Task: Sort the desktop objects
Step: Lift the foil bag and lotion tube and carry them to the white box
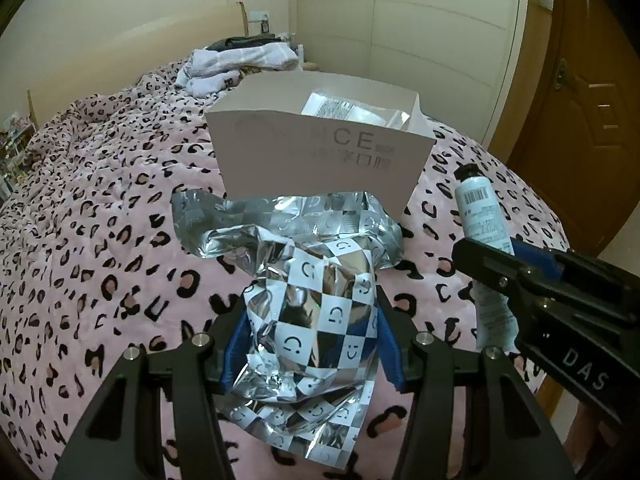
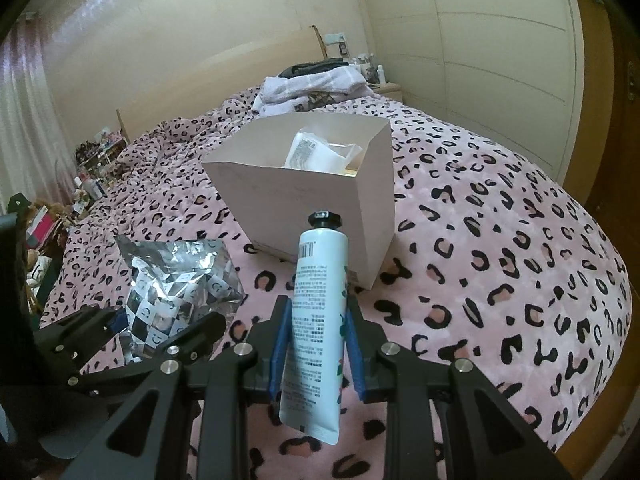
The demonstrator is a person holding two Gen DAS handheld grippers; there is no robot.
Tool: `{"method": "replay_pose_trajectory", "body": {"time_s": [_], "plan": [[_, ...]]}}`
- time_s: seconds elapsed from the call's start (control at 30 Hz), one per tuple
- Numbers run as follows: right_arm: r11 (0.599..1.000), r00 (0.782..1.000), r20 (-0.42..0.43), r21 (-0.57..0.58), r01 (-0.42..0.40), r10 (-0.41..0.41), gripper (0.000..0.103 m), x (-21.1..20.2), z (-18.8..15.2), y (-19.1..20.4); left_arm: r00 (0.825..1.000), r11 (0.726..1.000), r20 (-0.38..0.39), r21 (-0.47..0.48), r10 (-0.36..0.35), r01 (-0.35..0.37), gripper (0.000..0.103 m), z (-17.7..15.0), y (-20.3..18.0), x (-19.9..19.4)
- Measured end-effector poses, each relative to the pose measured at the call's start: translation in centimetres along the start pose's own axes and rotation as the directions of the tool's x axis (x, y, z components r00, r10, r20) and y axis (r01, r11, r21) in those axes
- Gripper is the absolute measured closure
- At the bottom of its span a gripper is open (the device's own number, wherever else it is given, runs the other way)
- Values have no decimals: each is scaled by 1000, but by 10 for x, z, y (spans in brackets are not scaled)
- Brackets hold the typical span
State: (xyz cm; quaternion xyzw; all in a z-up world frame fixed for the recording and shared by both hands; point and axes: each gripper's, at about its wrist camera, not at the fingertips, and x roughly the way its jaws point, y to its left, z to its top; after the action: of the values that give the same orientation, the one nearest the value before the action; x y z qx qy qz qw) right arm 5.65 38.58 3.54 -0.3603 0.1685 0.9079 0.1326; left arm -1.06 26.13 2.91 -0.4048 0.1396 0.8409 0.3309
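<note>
Nearest the lens, the left gripper (image 1: 312,336) is closed on the crumpled silver checkered foil bag (image 1: 308,292), pinching its middle, clear of the bed (image 1: 100,240). To its right, the right gripper (image 2: 316,344) clamps the pale blue tube (image 2: 318,312), black cap up. Ahead stands the open white box (image 2: 320,208), near the bed's foot edge, with at least one white packet (image 2: 316,152) already inside. Judged status: partly complete; both held items remain to be deposited.

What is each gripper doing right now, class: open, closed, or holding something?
Left gripper: closed on the silver checkered foil bag.
Right gripper: closed on the white tube with the black cap.
</note>
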Motion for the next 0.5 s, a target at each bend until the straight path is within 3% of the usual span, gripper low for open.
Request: {"method": "replay_pose_trajectory", "body": {"time_s": [0.5], "plan": [[999,1000,16,-32,-9,10,77,14,23,6,1000,1000,-10,-2,-5,5,48,22,13,14]]}}
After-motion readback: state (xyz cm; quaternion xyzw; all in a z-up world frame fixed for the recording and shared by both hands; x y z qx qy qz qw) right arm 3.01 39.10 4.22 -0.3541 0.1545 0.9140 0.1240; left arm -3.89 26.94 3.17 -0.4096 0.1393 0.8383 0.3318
